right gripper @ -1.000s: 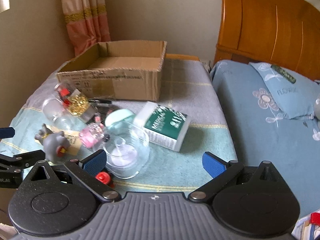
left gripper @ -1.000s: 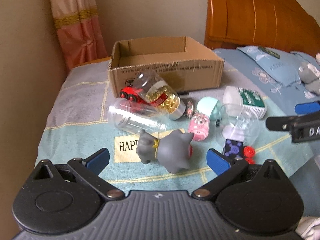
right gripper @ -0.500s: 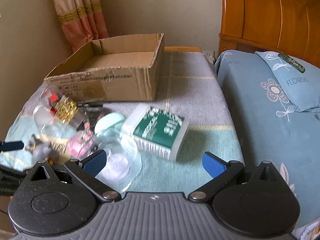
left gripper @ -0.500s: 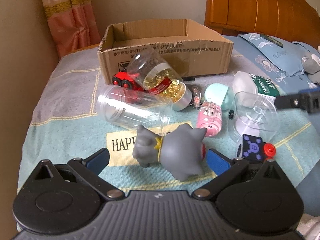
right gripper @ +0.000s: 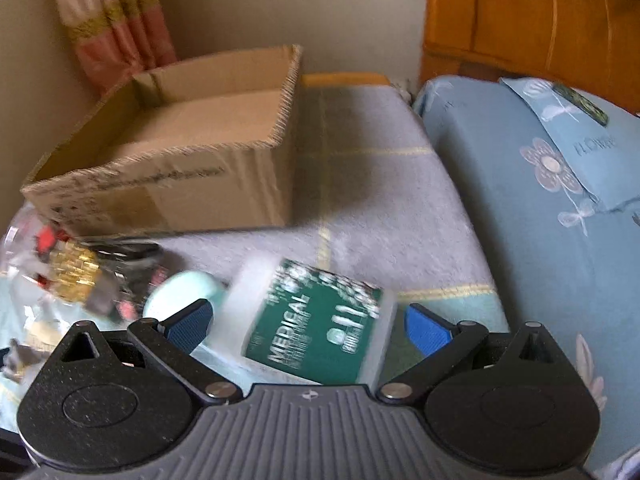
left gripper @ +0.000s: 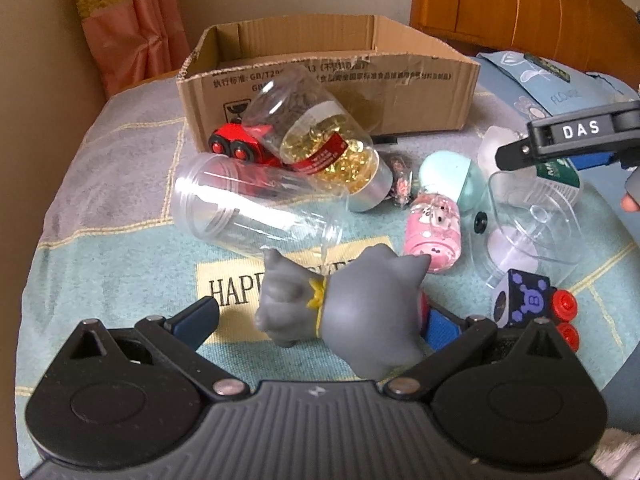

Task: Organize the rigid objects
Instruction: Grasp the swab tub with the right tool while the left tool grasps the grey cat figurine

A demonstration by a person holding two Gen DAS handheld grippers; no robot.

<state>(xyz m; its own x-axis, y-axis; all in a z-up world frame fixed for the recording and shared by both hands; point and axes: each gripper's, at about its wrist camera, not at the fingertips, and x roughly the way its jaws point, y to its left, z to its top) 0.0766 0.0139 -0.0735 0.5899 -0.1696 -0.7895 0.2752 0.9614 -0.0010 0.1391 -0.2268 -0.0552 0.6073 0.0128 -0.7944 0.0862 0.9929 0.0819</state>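
Observation:
A grey cat toy (left gripper: pixel 352 308) lies on the blanket between the open jaws of my left gripper (left gripper: pixel 320 320), not clamped. Behind it lie a clear empty jar (left gripper: pixel 256 208), a jar of gold capsules (left gripper: pixel 324 148), a red toy car (left gripper: pixel 236 144), a pink toy (left gripper: pixel 434 232), a mint case (left gripper: pixel 446 172), a clear cup (left gripper: pixel 536 220) and a black cube (left gripper: pixel 520 300). My right gripper (right gripper: pixel 308 322) is open around a white and green medical box (right gripper: pixel 316 324). An open cardboard box (left gripper: pixel 420 80) stands behind; it also shows in the right wrist view (right gripper: pixel 180 168).
The items lie on a blanket-covered surface (left gripper: pixel 112 248) beside a wall and a pink curtain (left gripper: pixel 128 20). A blue bed with a pillow (right gripper: pixel 560 184) and a wooden headboard (right gripper: pixel 532 20) is at the right. My right gripper's finger (left gripper: pixel 568 140) shows in the left wrist view.
Both grippers moved forward and down. The grey cat toy now sits between the left jaws. The medical box now sits between the right jaws.

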